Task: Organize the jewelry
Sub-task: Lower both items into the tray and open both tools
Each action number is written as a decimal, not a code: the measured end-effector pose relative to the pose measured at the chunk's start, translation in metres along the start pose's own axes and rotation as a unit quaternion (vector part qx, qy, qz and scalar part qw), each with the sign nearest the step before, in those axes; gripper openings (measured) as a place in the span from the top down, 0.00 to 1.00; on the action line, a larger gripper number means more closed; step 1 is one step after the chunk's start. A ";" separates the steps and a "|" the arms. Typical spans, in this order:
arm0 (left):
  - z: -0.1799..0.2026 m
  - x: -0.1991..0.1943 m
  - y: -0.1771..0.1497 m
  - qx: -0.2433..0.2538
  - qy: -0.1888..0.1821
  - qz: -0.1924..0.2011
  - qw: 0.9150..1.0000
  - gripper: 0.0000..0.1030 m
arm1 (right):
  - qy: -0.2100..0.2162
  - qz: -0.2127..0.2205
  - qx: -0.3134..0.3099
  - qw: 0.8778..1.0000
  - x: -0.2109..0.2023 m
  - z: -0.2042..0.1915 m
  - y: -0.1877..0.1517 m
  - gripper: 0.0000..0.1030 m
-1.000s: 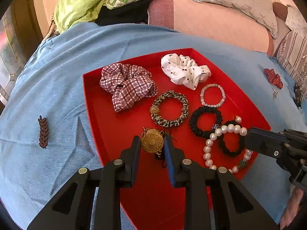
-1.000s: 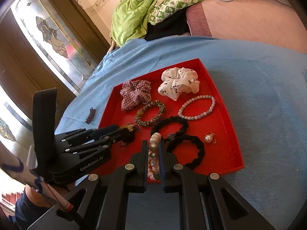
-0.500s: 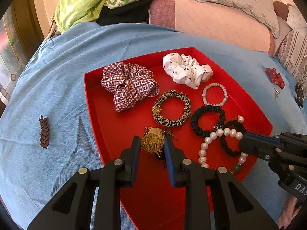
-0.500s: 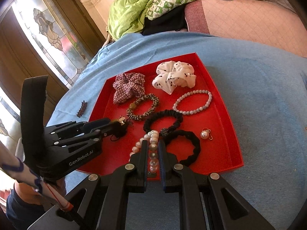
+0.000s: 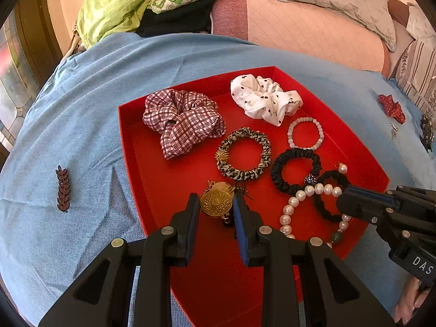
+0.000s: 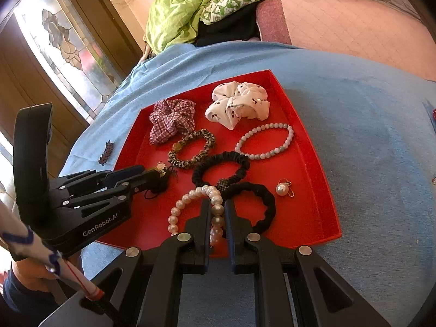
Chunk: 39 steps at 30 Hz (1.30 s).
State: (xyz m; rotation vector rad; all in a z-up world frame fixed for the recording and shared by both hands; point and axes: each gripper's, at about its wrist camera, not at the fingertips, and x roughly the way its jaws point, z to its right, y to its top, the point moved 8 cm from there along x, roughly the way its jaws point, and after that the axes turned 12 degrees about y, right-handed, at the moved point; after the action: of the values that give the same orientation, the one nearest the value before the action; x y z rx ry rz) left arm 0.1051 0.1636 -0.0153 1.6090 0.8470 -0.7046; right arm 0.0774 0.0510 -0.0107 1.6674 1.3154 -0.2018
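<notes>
The left gripper pinched a round gold filigree earring between its pads, just above the near-left floor of the red tray; a second gold piece and dark dangling bits sat right behind it. The right gripper was pressed nearly together on a strand of the pearl bracelet, whose loop curved away to the left over the near part of the tray and lay across a black scrunchie.

Farther in, a second black scrunchie with a dark beaded ball touched the first. To its left lay a leopard-print scrunchie, and beyond it to the right a pale bead bracelet. A single pearl drop earring rested to the right of the black scrunchies. At the far end sat a maroon plaid scrunchie on the left and a white dotted scrunchie on the right.

The tray stood on a blue cloth. Left of the tray on the cloth lay a dark leaf-shaped hair clip; far off to the right lay a red bow. A green quilt was heaped beyond.
</notes>
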 end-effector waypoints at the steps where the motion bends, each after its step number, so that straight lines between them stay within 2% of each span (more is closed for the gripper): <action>1: 0.001 0.000 0.000 0.000 0.000 0.000 1.000 0.77 | 0.000 0.000 0.001 1.000 0.000 0.000 0.000 0.89; 9: 0.002 0.000 0.000 0.002 0.001 0.000 1.000 0.77 | -0.004 -0.001 0.009 1.000 0.001 0.004 0.000 0.89; 12: 0.002 0.000 -0.001 0.003 0.002 0.000 1.000 0.72 | -0.003 -0.003 0.010 1.000 0.001 0.004 0.000 0.89; 24: 0.006 -0.001 -0.001 0.009 0.002 0.001 1.000 0.66 | -0.006 -0.003 0.013 1.000 0.001 0.006 0.000 0.89; 28: 0.007 0.000 0.000 0.011 0.004 0.001 1.000 0.62 | -0.006 0.000 0.016 1.000 -0.001 0.007 0.000 0.81; 34: 0.007 -0.001 0.001 0.011 0.006 0.002 1.000 0.58 | -0.012 0.005 0.016 1.000 -0.005 0.010 0.002 0.80; 39: 0.010 -0.002 0.003 0.014 0.010 0.008 1.000 0.48 | -0.018 0.010 0.020 1.000 -0.010 0.014 0.003 0.76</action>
State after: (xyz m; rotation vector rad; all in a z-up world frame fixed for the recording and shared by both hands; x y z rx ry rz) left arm 0.1063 0.1533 -0.0137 1.6477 0.8424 -0.6930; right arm 0.0813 0.0340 -0.0097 1.7029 1.2755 -0.2464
